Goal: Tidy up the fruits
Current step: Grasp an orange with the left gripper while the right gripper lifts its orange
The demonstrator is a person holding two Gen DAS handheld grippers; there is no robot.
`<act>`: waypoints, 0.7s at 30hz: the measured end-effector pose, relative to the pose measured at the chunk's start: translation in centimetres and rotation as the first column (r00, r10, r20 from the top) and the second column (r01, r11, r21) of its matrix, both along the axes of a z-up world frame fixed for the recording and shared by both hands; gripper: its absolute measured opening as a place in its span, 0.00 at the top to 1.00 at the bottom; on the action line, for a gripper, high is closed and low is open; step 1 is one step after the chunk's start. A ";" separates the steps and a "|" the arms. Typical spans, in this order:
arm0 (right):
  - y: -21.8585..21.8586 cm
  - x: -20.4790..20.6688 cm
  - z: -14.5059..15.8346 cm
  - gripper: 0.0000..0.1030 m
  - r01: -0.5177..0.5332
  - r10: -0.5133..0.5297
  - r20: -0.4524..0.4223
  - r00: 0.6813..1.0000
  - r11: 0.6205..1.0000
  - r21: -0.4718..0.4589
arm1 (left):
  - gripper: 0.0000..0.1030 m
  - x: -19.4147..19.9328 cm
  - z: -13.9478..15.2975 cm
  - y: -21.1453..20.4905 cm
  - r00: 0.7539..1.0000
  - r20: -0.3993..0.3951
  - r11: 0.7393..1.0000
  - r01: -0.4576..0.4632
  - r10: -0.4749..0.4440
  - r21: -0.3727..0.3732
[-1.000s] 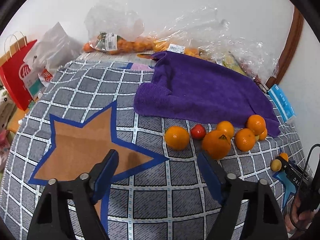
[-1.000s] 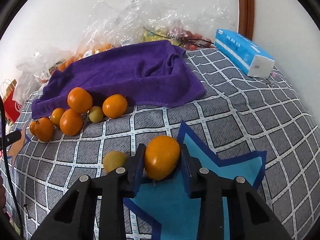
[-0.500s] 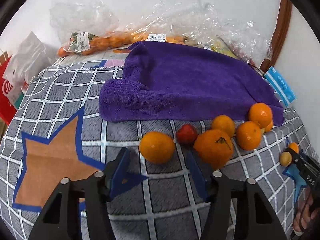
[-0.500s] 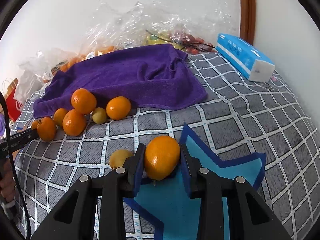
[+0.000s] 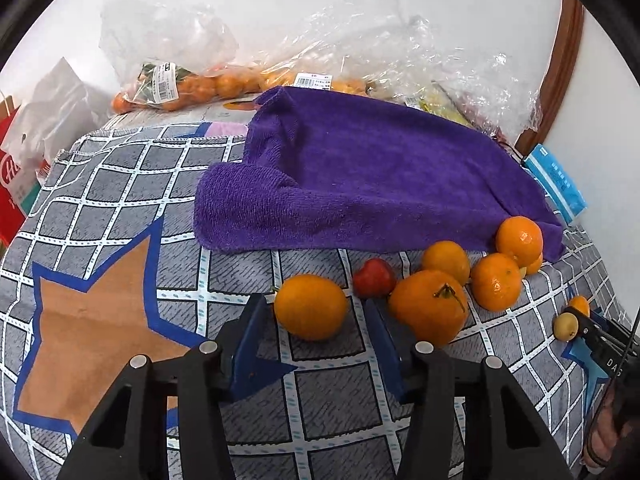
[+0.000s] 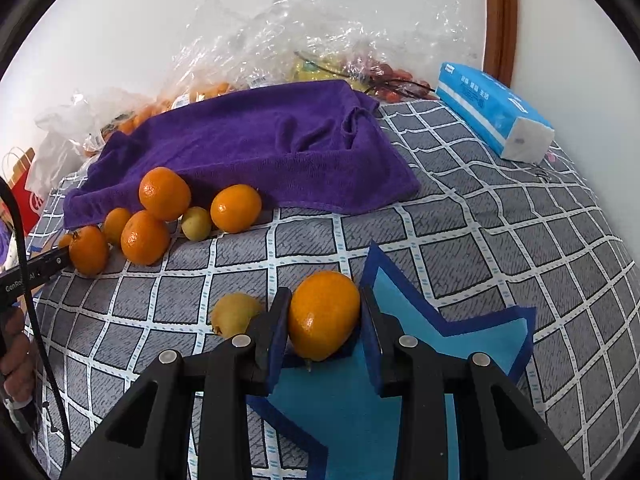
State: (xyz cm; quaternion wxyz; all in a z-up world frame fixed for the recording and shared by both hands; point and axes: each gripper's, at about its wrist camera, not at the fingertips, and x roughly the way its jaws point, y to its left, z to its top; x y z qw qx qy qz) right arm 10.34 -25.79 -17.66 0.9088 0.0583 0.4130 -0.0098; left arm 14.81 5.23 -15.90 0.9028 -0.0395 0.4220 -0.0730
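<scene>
My left gripper point(image 5: 316, 332) is open, its jaws on either side of an oval orange fruit point(image 5: 310, 306) on the checked cloth. A small red fruit point(image 5: 374, 278) and a large stemmed orange point(image 5: 426, 306) lie just right of it, with several more oranges point(image 5: 496, 280) against the purple towel point(image 5: 360, 184). My right gripper point(image 6: 323, 322) is shut on an orange fruit point(image 6: 323, 314) over the blue star patch point(image 6: 400, 400). A yellowish fruit point(image 6: 234, 314) lies to its left.
An orange star patch point(image 5: 92, 336) lies left of the left gripper. Plastic bags of fruit point(image 5: 208, 80) line the back wall. A blue tissue pack point(image 6: 496, 110) sits back right. A red paper bag point(image 5: 12, 184) stands at the far left.
My left gripper has moved right and forward from the orange star patch to straddle the oval orange fruit. My right gripper has stayed almost still, holding its orange fruit.
</scene>
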 end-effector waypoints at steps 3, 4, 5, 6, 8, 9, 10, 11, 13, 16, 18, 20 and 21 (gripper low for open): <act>-0.1 -0.1 0.1 0.67 0.007 -0.007 0.009 1.000 1.000 0.005 | 0.68 -0.1 0.0 0.5 1.000 0.005 0.999 -0.004 0.004 -0.032; -0.2 -0.2 0.2 0.67 0.008 -0.008 0.014 1.000 1.000 0.011 | 0.68 -0.2 0.0 1.0 1.000 0.009 0.998 -0.012 0.013 -0.064; -0.4 -0.3 0.2 0.67 0.006 -0.006 0.022 1.000 1.000 0.021 | 0.68 -0.4 0.0 1.3 1.000 0.012 0.996 -0.019 0.020 -0.083; -0.5 -0.4 0.3 0.67 0.003 -0.004 0.030 1.000 1.000 0.030 | 0.68 -0.6 0.1 1.7 0.999 0.018 0.994 -0.028 0.030 -0.106; -0.7 -0.7 0.5 0.67 0.001 -0.003 0.047 0.999 0.999 0.049 | 0.68 -0.9 0.2 2.1 0.998 0.034 0.992 -0.039 0.044 -0.124; -0.8 -0.8 0.5 0.67 0.002 -0.005 0.052 0.999 0.998 0.055 | 0.68 -1.1 0.4 2.1 0.998 0.046 0.991 -0.041 0.047 -0.128; -0.9 -0.8 0.6 0.67 0.002 -0.005 0.056 0.998 0.998 0.062 | 0.68 -1.2 0.5 2.2 0.997 0.055 0.991 -0.042 0.050 -0.130; -1.0 -0.8 0.6 0.67 -0.001 -0.003 0.061 0.998 0.998 0.068 | 0.68 -1.2 0.5 2.2 0.997 0.059 0.990 -0.042 0.051 -0.132; -1.0 -1.1 0.8 0.67 -0.003 -0.003 0.077 0.997 0.997 0.079 | 0.68 -1.3 0.5 2.2 0.997 0.062 0.990 -0.041 0.050 -0.137; -1.2 -1.4 1.1 0.67 0.005 -0.013 0.098 0.995 0.996 0.084 | 0.68 -1.4 0.6 2.4 0.996 0.064 0.988 -0.046 0.056 -0.146; -1.3 -1.4 1.0 0.67 0.010 -0.018 0.099 0.995 0.996 0.086 | 0.68 -1.3 0.6 2.7 0.996 0.059 0.987 -0.055 0.064 -0.148; -1.3 -1.4 1.1 0.67 0.014 -0.022 0.101 0.995 0.996 0.086 | 0.68 -1.4 0.5 2.9 0.996 0.049 0.986 -0.065 0.074 -0.153; -1.3 -1.5 1.2 0.67 0.014 -0.023 0.105 0.994 0.996 0.085 | 0.68 -1.4 0.5 3.1 0.996 0.046 0.986 -0.068 0.076 -0.155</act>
